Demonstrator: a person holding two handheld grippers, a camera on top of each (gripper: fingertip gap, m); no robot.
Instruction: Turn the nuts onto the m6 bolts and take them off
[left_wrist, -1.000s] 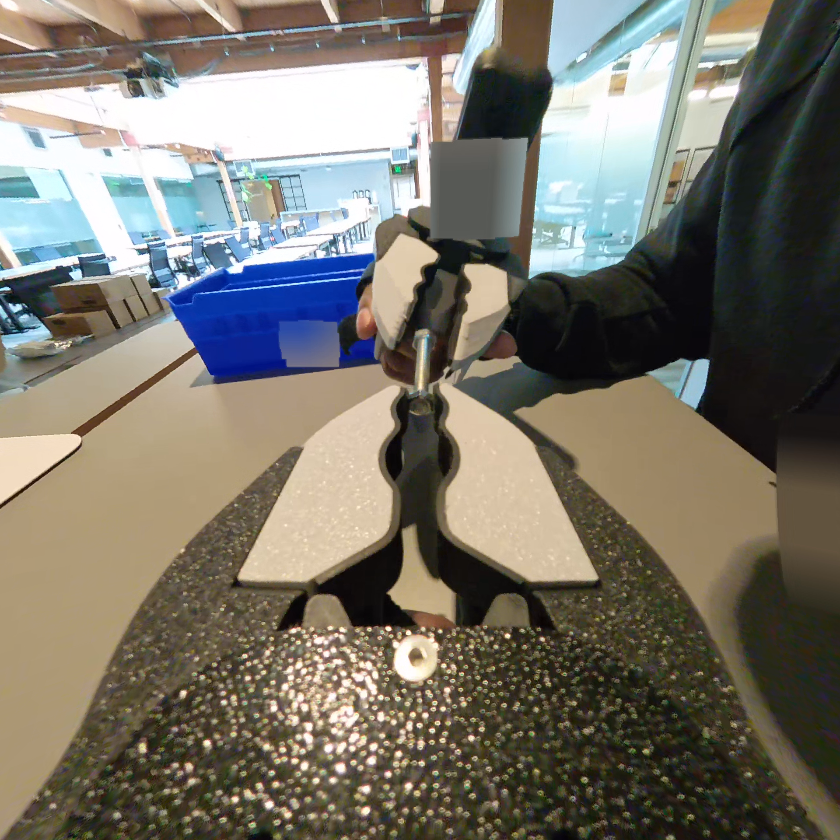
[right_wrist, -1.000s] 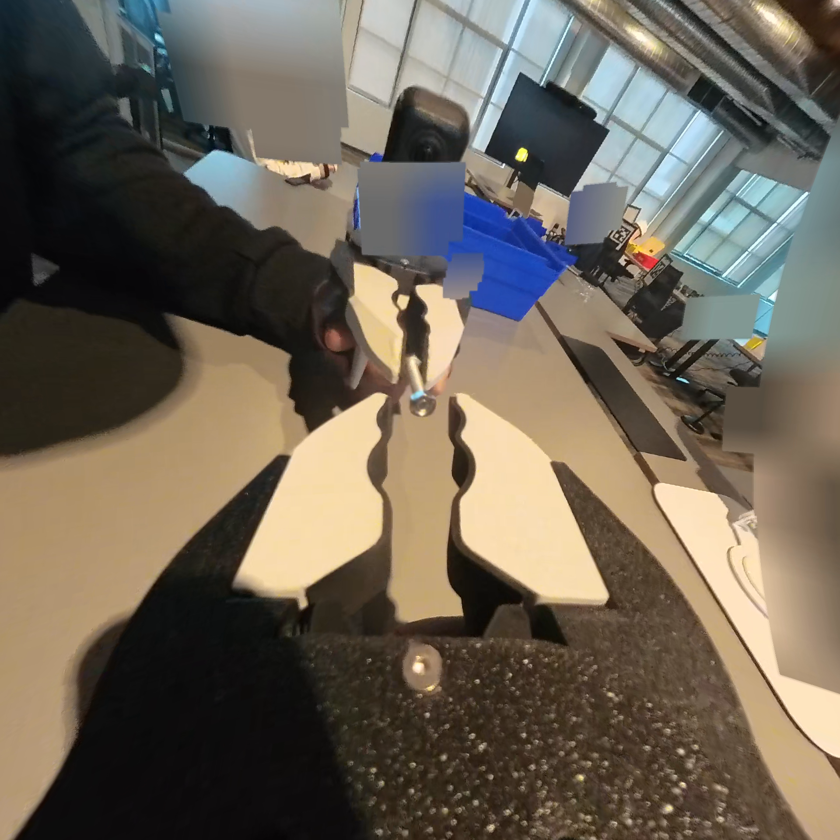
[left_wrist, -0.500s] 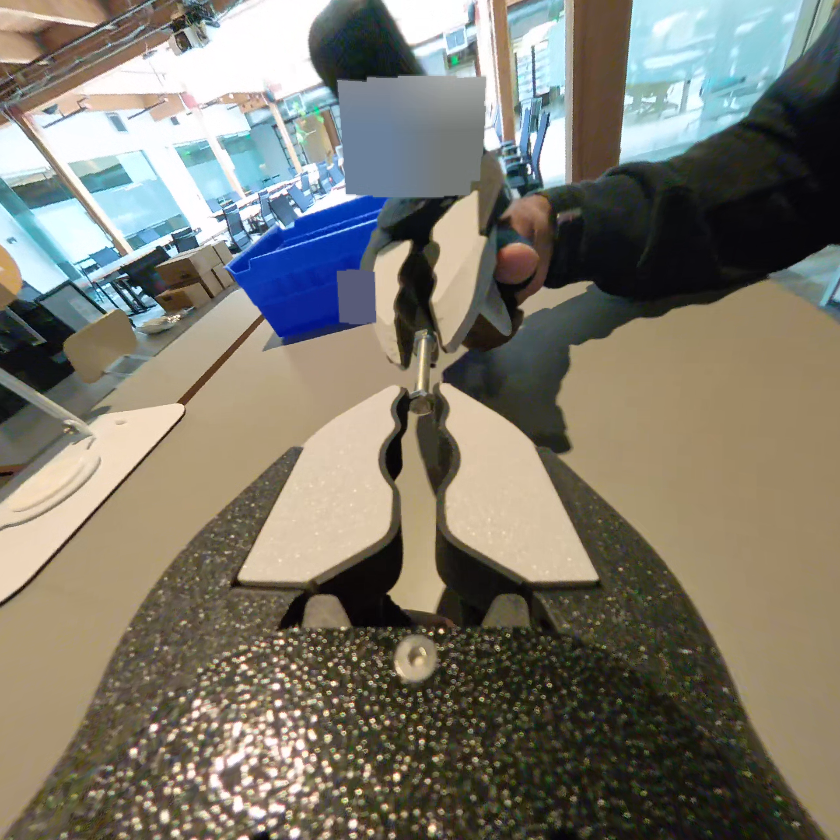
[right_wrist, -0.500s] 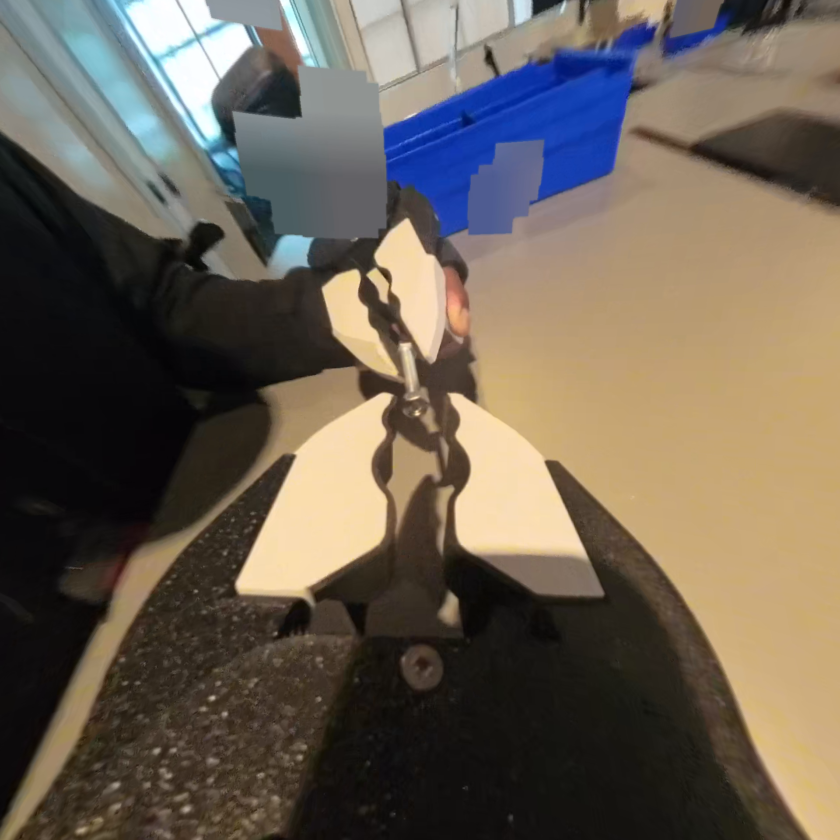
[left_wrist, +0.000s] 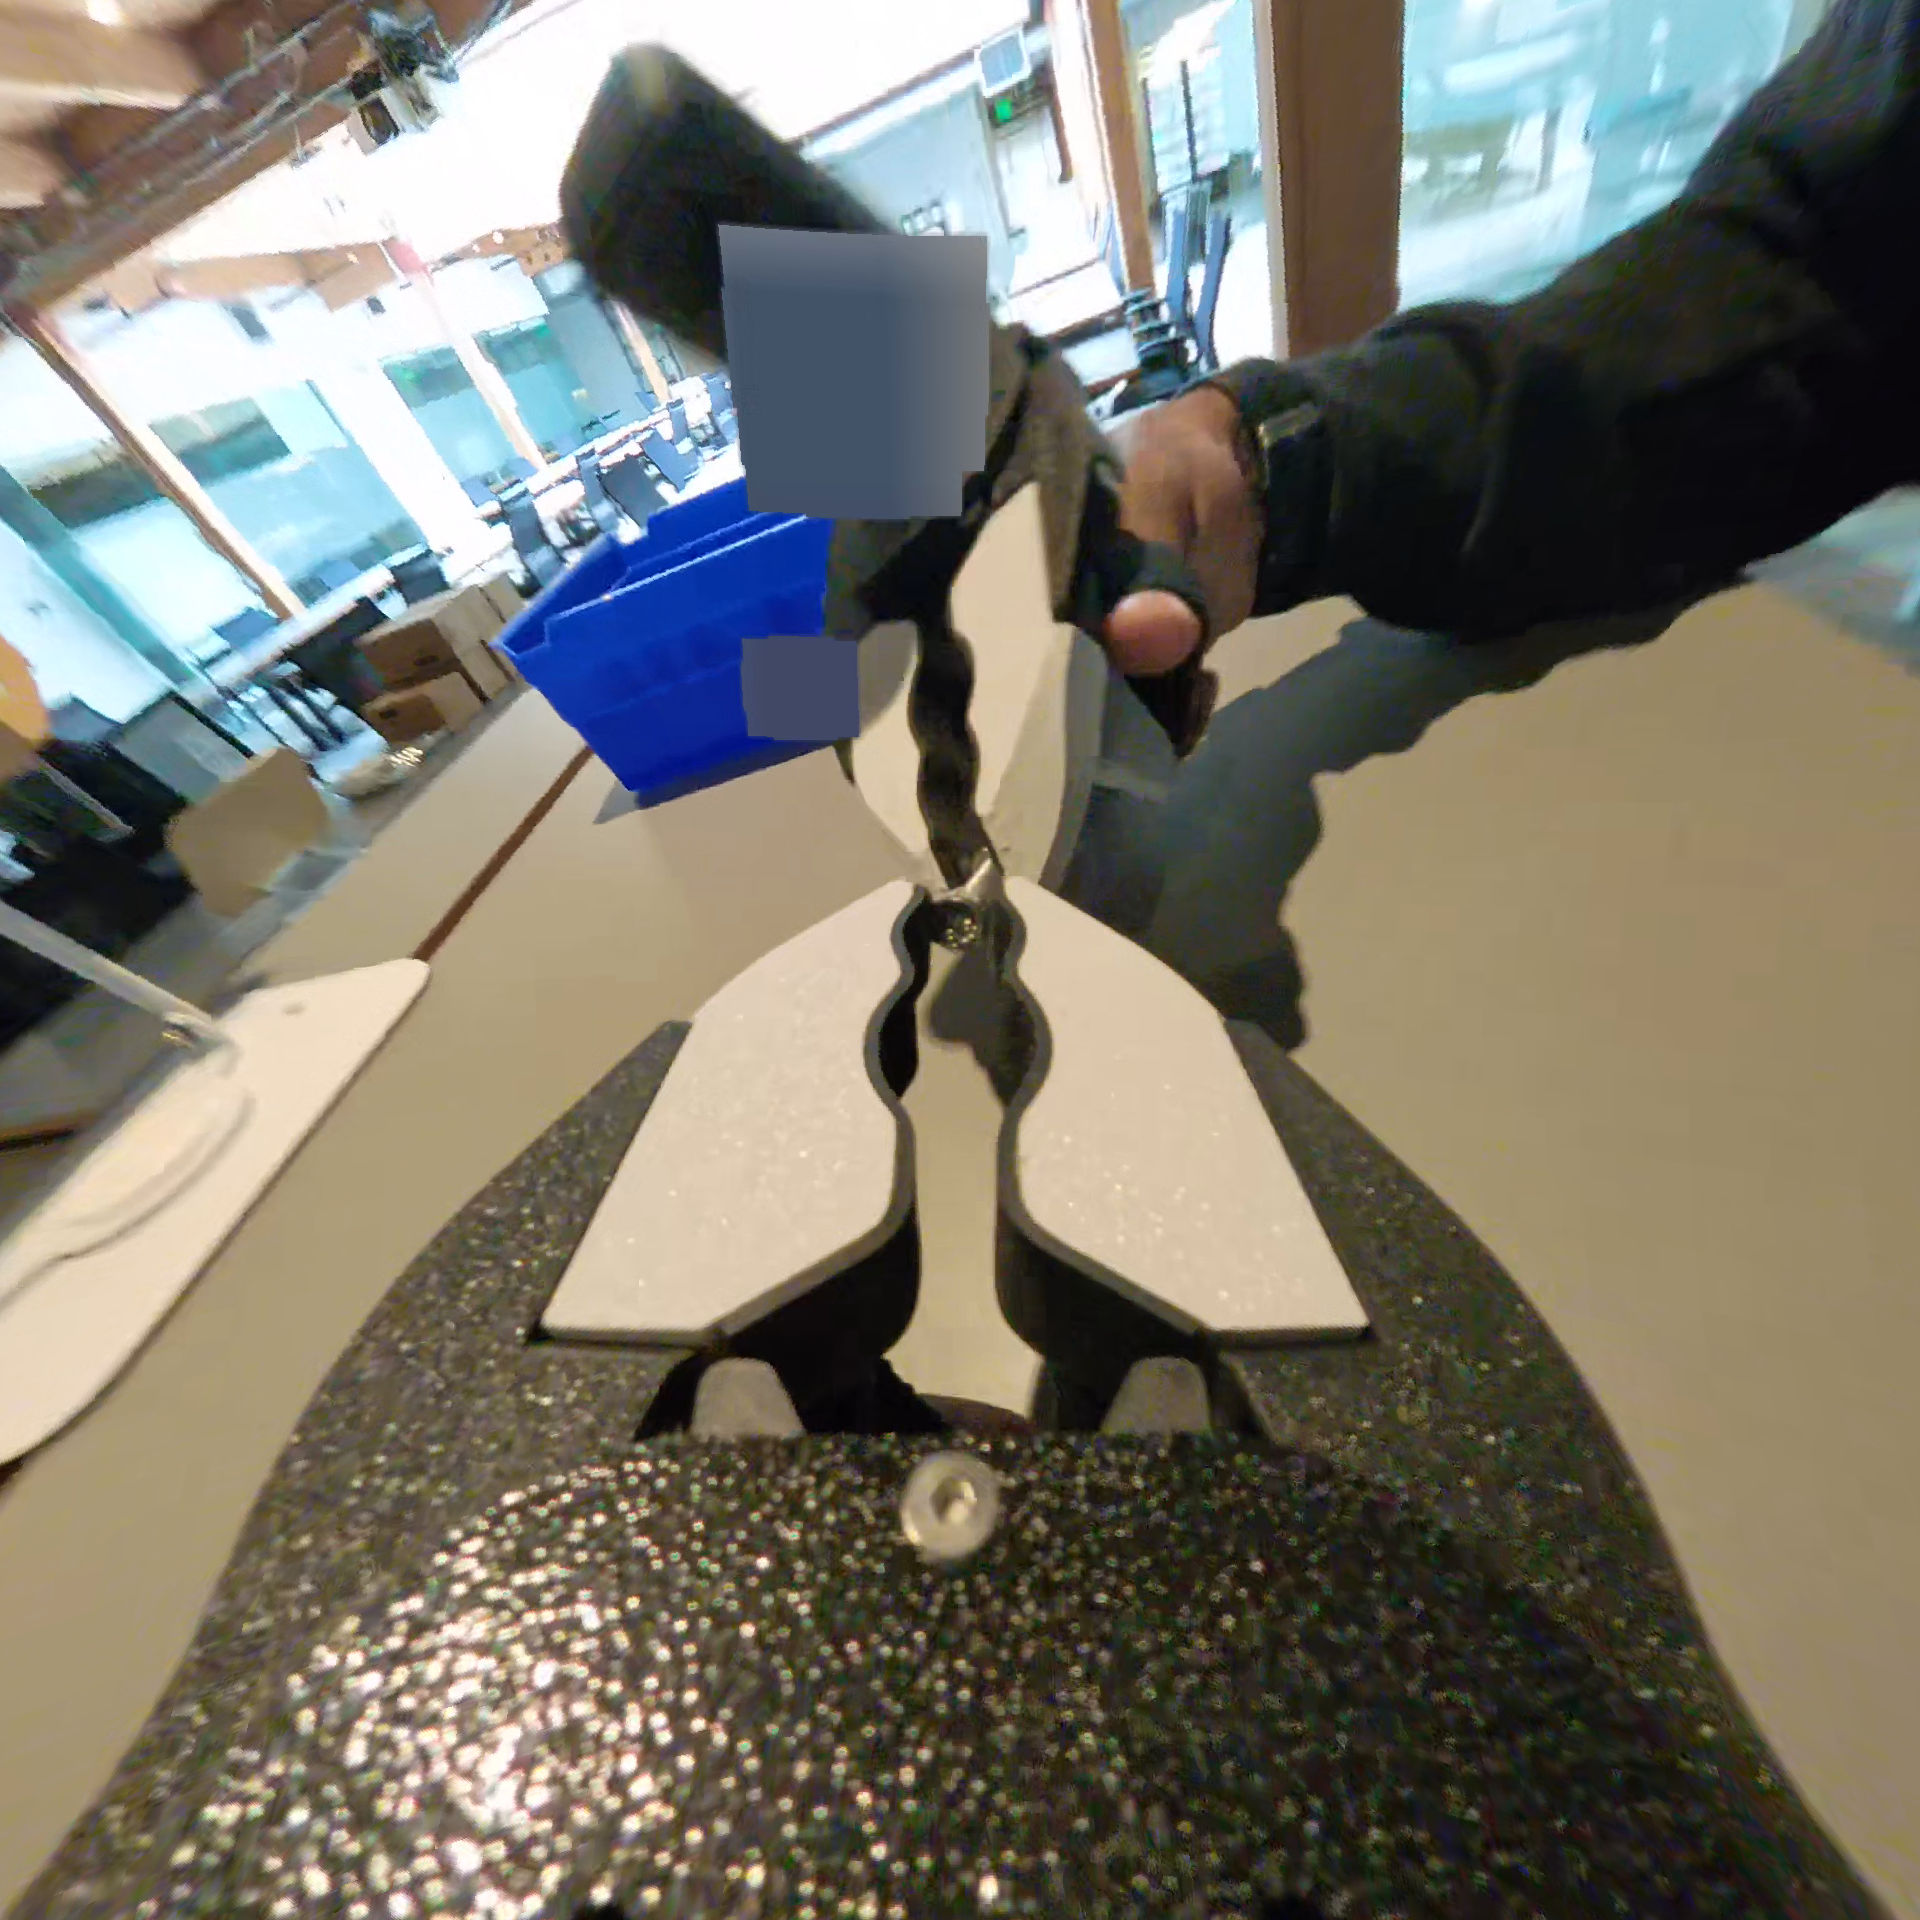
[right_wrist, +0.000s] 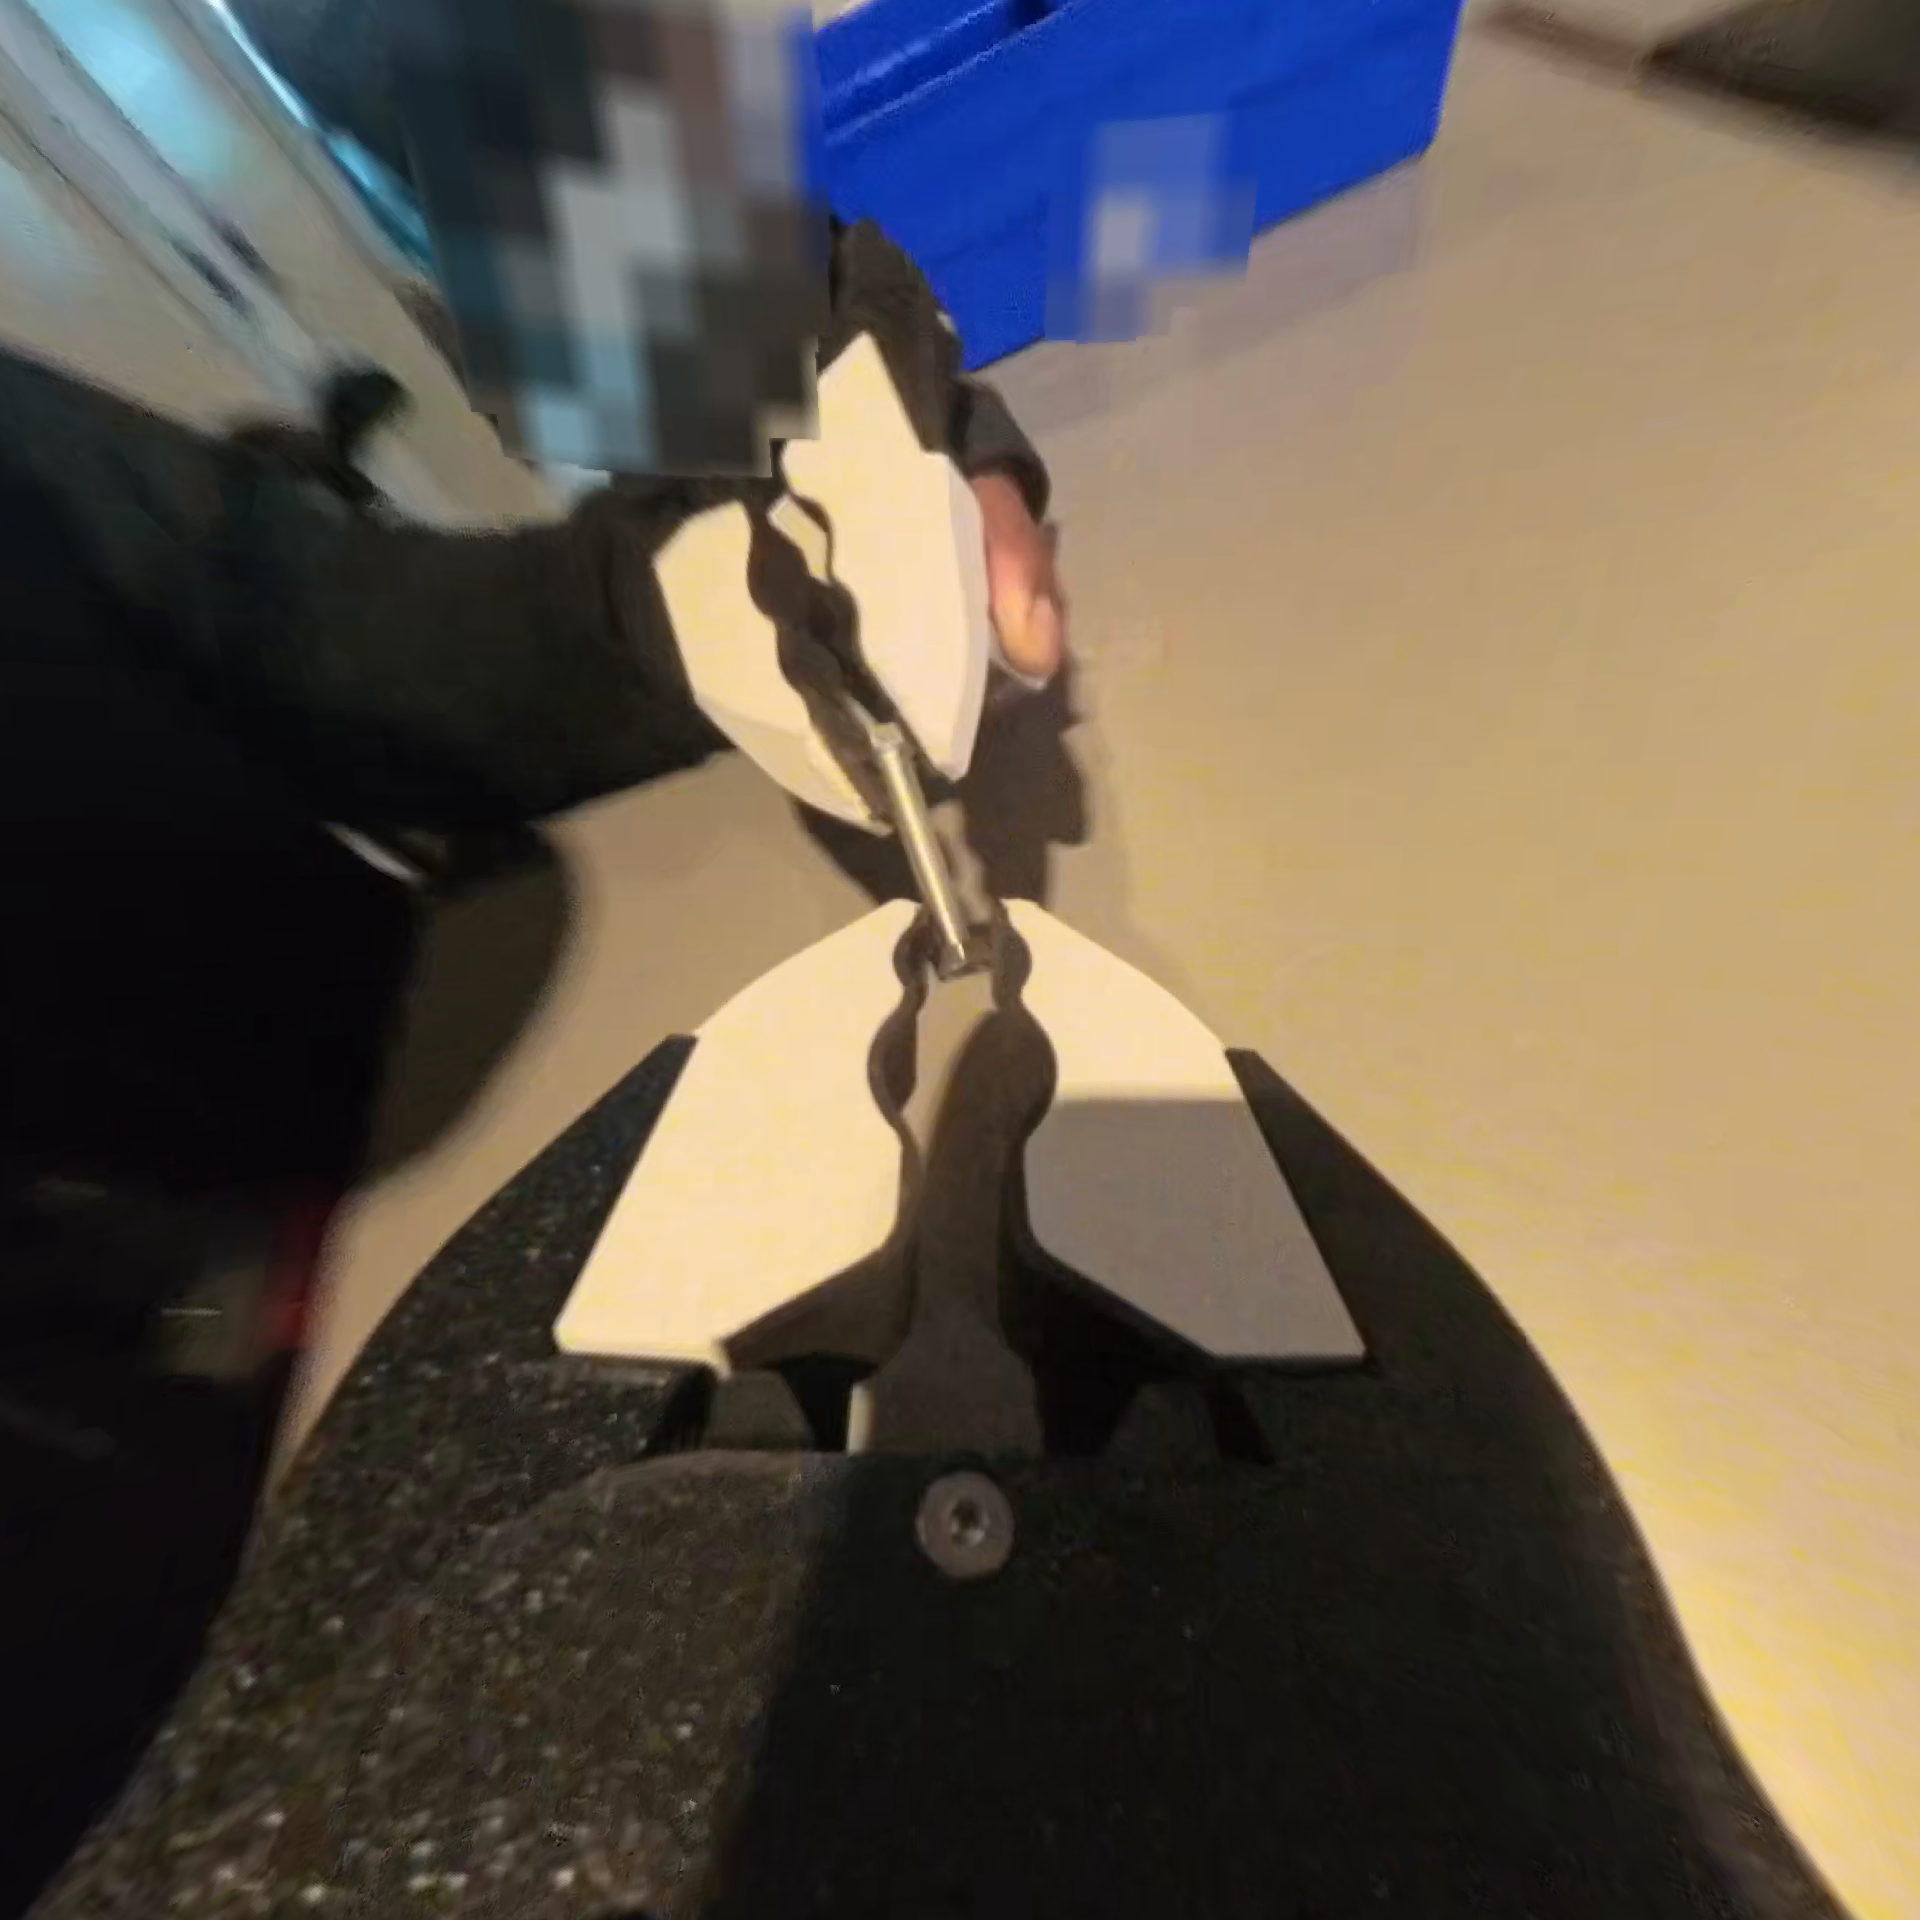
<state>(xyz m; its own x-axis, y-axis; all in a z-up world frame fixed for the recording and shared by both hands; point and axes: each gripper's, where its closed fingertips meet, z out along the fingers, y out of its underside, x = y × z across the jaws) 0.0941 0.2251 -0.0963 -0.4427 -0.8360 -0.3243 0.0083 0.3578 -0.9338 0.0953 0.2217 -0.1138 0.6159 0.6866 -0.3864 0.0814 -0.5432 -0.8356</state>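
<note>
My left gripper (left_wrist: 958, 914) is shut on one end of a silver bolt (left_wrist: 977, 888) and holds it above the grey table (left_wrist: 1558, 1039). My right gripper (left_wrist: 961, 862) faces it tip to tip, rolled on its side. In the right wrist view the bolt's shaft (right_wrist: 920, 842) runs from the left gripper (right_wrist: 894, 790) down to my right gripper (right_wrist: 951, 935). The right gripper is shut on the bolt's near end, where the nut (right_wrist: 951, 958) sits. The nut is blurred and mostly hidden between the fingertips.
Stacked blue bins (left_wrist: 675, 655) stand at the back of the table and also show in the right wrist view (right_wrist: 1091, 135). A white flat board (left_wrist: 208, 1091) lies at the left. The person's dark sleeve (left_wrist: 1558, 416) reaches in from the right. Less than 4 cm separates the two grippers' tips.
My right gripper was open around the bolt's end a second ago and has shut on it. The right gripper has rolled sideways, and both views have tilted.
</note>
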